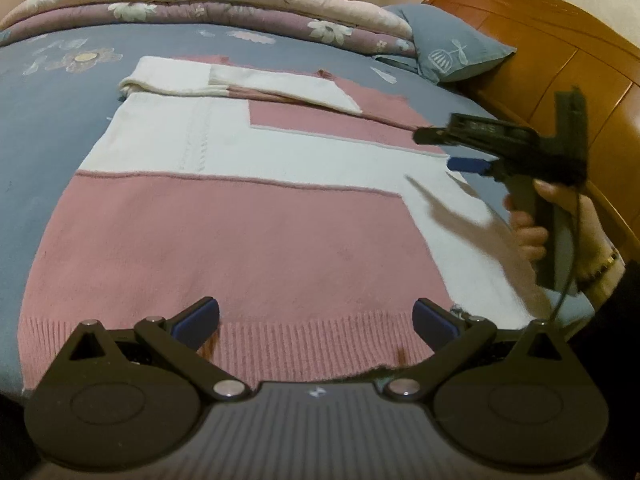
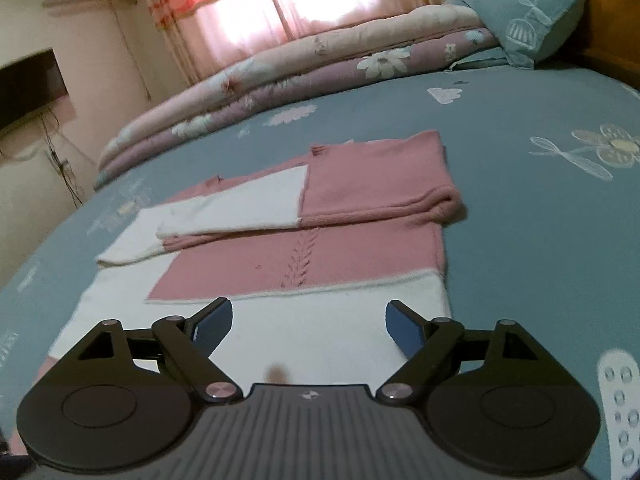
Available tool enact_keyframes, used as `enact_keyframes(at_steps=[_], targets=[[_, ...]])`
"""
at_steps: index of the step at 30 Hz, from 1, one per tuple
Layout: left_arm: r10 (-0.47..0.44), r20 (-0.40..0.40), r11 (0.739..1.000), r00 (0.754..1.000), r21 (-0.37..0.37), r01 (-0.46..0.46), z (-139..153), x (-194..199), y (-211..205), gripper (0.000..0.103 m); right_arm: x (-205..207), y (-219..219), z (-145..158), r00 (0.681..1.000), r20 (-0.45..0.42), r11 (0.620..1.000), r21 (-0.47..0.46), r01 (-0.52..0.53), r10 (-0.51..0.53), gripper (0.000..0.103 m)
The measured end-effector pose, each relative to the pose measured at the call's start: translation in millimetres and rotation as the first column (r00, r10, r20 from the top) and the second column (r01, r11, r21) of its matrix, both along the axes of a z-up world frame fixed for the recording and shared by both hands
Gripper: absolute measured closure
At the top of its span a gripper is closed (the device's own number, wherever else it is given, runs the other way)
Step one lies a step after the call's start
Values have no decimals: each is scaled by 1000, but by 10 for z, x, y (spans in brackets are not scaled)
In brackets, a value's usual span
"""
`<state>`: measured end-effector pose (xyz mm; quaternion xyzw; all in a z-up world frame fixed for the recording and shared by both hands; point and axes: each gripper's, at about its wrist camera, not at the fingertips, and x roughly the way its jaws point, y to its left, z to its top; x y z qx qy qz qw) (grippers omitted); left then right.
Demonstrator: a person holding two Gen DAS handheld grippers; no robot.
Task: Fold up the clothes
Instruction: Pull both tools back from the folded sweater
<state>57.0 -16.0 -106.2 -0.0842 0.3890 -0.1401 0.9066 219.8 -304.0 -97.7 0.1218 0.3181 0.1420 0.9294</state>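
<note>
Your left hand-held gripper (image 1: 316, 320) hovers spread and empty above the sweater's (image 1: 224, 240) ribbed hem; your right hand-held gripper (image 2: 308, 320) gapes too. Both sleeves (image 2: 240, 204) lie crossed over the flat pink-and-white knit on the bed (image 1: 48, 128). Pinch one layer only and that soft, stretchy wool could slide, skewing any fold.

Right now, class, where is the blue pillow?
In the left wrist view the blue pillow lies at the upper right, between the folded floral quilt and the wooden headboard.

place: home bedroom | evidence: bed (image 2: 520, 240), pillow (image 2: 532, 12), curtained window (image 2: 280, 0), wooden headboard (image 1: 560, 48)
</note>
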Motion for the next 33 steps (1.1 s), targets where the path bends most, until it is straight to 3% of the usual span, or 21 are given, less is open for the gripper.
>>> enact_keyframes(at_steps=[4, 7, 16, 24, 29, 33], targets=[[0, -4, 1000, 1000, 12, 0, 2, 12, -19, 1, 80, 62, -26, 1000, -5, 998, -59, -19, 19, 14], [2, 2, 1000, 1000, 24, -2, 7, 38, -41, 1, 145, 14, -111, 998, -54, 997, -75, 23, -27, 12], [16, 21, 999, 1000, 40, -17, 16, 134, -78, 1, 58, -107, -91, 996, -60, 997, -46, 61, -64, 12], [21, 9, 998, 1000, 51, -21, -58, 177, -103, 1, -112, 103, -9, 997, -40, 996, -49, -70, 68, 7], [-1, 18, 994, 1000, 110, -1, -91, 153, -192, 1, -88, 12, -114, 995, -98, 996, -87, -27, 18, 7], [-66, 11, 992, 998, 107, 64, -47, 105, -269, 1, -125, -199, -112, 993, -115, 1000, -7, 2, -3, 7]])
